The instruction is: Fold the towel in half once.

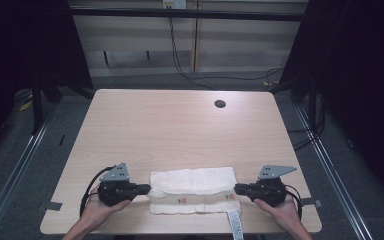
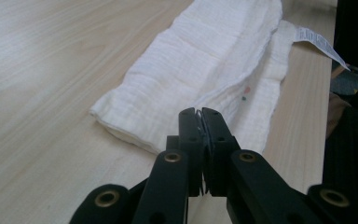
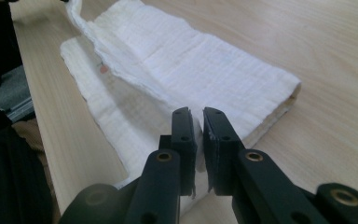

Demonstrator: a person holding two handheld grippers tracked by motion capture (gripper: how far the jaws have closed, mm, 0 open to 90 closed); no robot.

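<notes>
a folded white cloth point(image 1: 192, 190) lies flat on the wooden surface point(image 1: 180, 130), close to the near edge and about midway between the two near corners, its long side running along that edge. it is folded so the upper layer covers the far part and leaves a narrower strip of the lower layer bare toward me; small red and green marks sit on that strip. a white care label point(image 1: 235, 225) hangs from the near right part of the cloth and reaches over the near edge of the surface.

my left gripper point(image 1: 145, 189) lies level at the cloth's left end. in the left gripper view my left fingers point(image 2: 189, 135) are pressed together with a thin edge of the cloth pinched between them, so they grip the cloth there.

my right gripper point(image 1: 237, 188) lies level at the cloth's right end. in the right gripper view my right fingers point(image 3: 184, 135) stand a narrow gap apart with a fold of the cloth between them; the pads do not clamp it.

a round dark hole point(image 1: 220, 104) sits in the surface near the far right corner, well apart from the cloth.
</notes>
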